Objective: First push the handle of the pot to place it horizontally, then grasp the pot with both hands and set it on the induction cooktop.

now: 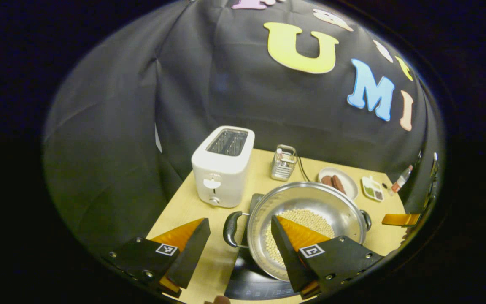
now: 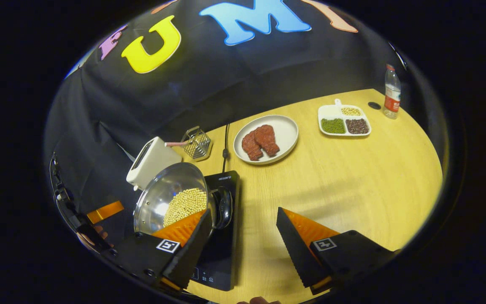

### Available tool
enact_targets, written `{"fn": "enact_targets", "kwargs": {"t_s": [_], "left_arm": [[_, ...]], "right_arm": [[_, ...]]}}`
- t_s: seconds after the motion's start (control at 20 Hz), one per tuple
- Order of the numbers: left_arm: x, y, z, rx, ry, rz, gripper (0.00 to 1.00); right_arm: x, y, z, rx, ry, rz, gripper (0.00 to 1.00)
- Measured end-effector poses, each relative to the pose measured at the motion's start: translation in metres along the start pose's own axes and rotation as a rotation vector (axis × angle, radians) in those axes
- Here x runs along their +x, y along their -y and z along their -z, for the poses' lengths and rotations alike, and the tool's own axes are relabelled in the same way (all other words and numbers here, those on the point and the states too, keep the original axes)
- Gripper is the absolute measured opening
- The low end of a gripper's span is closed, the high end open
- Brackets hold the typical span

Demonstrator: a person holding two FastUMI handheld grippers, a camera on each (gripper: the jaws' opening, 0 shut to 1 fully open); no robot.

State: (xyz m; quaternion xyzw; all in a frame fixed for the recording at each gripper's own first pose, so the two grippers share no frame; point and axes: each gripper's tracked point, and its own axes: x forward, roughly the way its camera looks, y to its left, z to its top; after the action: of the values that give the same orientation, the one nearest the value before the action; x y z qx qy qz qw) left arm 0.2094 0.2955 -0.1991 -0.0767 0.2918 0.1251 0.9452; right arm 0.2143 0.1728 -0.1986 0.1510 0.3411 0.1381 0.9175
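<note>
A steel pot [image 1: 310,200] holding pale beans [image 1: 306,219] rests on the black induction cooktop [image 1: 251,285]. Its two black handles point sideways: the left handle [image 1: 231,229] and the right handle [image 1: 366,219]. My left gripper [image 1: 238,249] is open, its fingers standing to either side of the left handle, and one finger covers part of the pot's bowl. In the right gripper view the pot [image 2: 165,192] sits on the cooktop [image 2: 222,257]. My right gripper [image 2: 245,245] is open, with the pot's near handle [image 2: 222,207] just ahead between its fingers.
A white toaster [image 1: 222,169] stands left of the pot, with a wire holder [image 1: 283,162] behind it. A plate of meat [image 2: 266,139], a divided dish [image 2: 344,120] and a bottle [image 2: 392,92] stand further along the wooden table [image 2: 352,181]. A cable [image 2: 226,143] runs behind the cooktop.
</note>
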Motion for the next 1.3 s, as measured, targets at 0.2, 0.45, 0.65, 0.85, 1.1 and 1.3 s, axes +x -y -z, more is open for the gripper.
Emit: {"fn": "enact_targets", "kwargs": {"t_s": [0.2, 0.45, 0.65, 0.85, 1.1, 1.3], "left_arm": [[-0.054, 0.039, -0.047, 0.032, 0.151, 0.006, 0.89], [-0.123, 0.129, -0.078, 0.073, 0.264, 0.076, 0.88], [-0.188, 0.210, -0.094, 0.034, 0.347, 0.129, 0.82], [-0.261, 0.269, -0.102, 0.028, 0.443, 0.136, 0.81], [-0.338, 0.329, -0.088, 0.076, 0.542, 0.134, 0.81], [-0.370, 0.361, -0.066, 0.059, 0.580, 0.121, 0.88]], "right_arm": [[-0.059, 0.035, -0.041, -0.038, 0.129, 0.053, 0.98], [-0.132, 0.085, -0.091, -0.066, 0.310, 0.108, 0.98], [-0.197, 0.137, -0.105, -0.110, 0.397, 0.161, 0.98], [-0.263, 0.183, -0.115, -0.154, 0.504, 0.197, 0.98], [-0.326, 0.225, -0.114, -0.174, 0.614, 0.251, 0.98], [-0.349, 0.242, -0.099, -0.211, 0.624, 0.239, 0.98]]}}
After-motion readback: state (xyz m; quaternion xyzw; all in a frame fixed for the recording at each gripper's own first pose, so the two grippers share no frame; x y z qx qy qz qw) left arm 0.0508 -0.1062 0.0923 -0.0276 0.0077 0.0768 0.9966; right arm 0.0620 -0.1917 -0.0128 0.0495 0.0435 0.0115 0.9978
